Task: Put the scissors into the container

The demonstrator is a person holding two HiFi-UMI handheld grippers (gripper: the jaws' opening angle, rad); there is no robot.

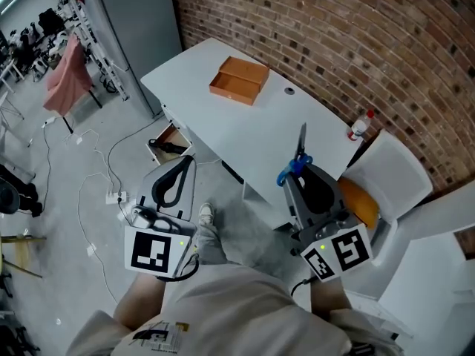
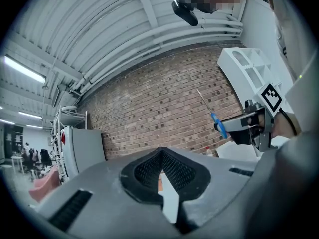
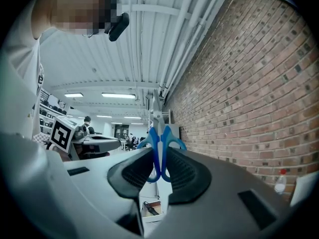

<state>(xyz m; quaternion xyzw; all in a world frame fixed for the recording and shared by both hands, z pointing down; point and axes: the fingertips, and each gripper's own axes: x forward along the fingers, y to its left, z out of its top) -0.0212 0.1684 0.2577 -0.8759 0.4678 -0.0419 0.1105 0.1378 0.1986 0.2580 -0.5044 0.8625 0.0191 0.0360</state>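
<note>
The orange open container (image 1: 239,80) lies on the far part of the white table (image 1: 245,136). My right gripper (image 1: 297,173) (image 3: 158,158) is shut on the blue handles of the scissors (image 1: 300,158) (image 3: 159,141). It hovers over the table's near right edge, and the metal blades point up and away from me. The left gripper view shows the scissors (image 2: 218,124) held high at the right. My left gripper (image 1: 187,162) (image 2: 160,156) hangs over the floor left of the table, its fingertips together and nothing between them.
A bottle with a red cap (image 1: 359,127) stands at the table's right end. White chairs (image 1: 390,170) sit to the right, and an orange object (image 1: 361,203) lies beneath them. An open box (image 1: 168,144) and cables (image 1: 96,184) are on the floor at the left. A brick wall (image 1: 356,43) runs behind the table.
</note>
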